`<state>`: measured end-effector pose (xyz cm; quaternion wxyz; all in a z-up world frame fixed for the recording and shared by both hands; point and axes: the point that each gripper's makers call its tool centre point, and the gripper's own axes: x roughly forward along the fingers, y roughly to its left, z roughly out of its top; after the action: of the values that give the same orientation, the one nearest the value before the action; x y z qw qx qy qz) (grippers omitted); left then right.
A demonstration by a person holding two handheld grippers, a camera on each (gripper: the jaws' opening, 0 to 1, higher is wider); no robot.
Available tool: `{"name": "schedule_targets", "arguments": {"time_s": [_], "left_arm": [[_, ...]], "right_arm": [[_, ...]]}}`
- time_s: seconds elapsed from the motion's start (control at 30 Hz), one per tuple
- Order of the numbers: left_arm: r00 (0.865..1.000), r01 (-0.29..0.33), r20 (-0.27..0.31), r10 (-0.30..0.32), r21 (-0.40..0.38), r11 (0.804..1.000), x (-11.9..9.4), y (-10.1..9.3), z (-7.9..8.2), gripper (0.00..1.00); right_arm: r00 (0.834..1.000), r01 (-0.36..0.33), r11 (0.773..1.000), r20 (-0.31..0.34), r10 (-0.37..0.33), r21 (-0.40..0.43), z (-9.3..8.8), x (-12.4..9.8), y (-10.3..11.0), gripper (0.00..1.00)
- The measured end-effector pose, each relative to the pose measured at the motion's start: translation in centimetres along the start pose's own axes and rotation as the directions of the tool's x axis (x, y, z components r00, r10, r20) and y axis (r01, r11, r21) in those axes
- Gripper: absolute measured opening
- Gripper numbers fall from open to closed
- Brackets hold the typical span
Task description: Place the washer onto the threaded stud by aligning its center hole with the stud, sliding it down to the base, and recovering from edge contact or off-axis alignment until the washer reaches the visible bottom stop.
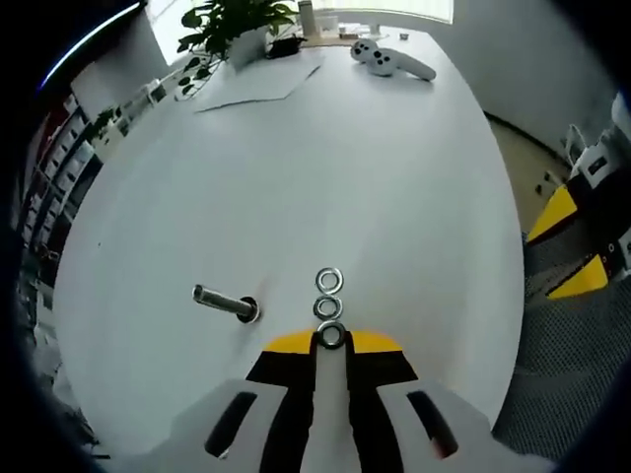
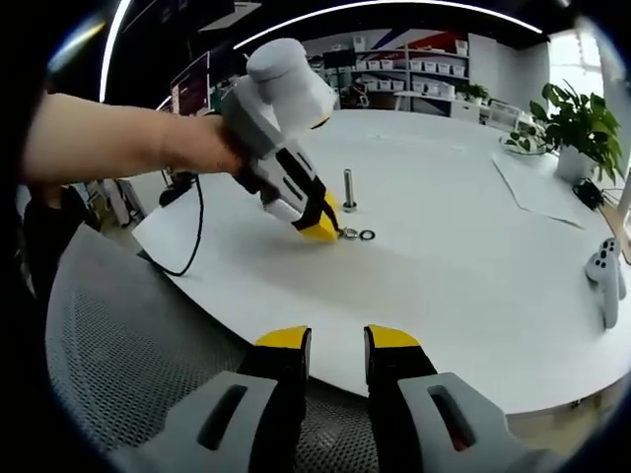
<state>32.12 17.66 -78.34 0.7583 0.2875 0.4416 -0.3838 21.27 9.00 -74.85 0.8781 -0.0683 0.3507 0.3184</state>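
The left gripper (image 1: 331, 340) is reaching over the white tabletop (image 1: 394, 197), its yellow-tipped jaws closing almost together on the nearest washer (image 1: 331, 336) at six o'clock. Two more washers (image 1: 328, 294) are lying in a row just beyond it, toward twelve o'clock. The threaded stud (image 1: 225, 303) is standing at nine o'clock of the washers, near but apart. A potted plant (image 1: 237, 25) is sitting at the far edge, toward eleven o'clock. The right gripper (image 2: 337, 345) is hovering off the tabletop edge, jaws slightly parted and holding nothing.
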Motion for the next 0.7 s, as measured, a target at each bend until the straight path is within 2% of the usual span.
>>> {"name": "schedule_targets", "arguments": {"time_s": [0.53,0.7], "left_arm": [[0.996,-0.07,0.051,0.071,-0.007,0.997,-3.4,2.9,1.6,0.08],[0.993,-0.096,0.076,0.096,0.005,0.995,-4.4,3.9,2.5,0.08]], "right_arm": [[1.0,-0.006,1.0,-0.004,0.005,-0.005,0.0,0.0,0.1,0.24],[1.0,-0.004,1.0,0.001,0.004,-0.004,0.0,0.0,0.1,0.24]]}}
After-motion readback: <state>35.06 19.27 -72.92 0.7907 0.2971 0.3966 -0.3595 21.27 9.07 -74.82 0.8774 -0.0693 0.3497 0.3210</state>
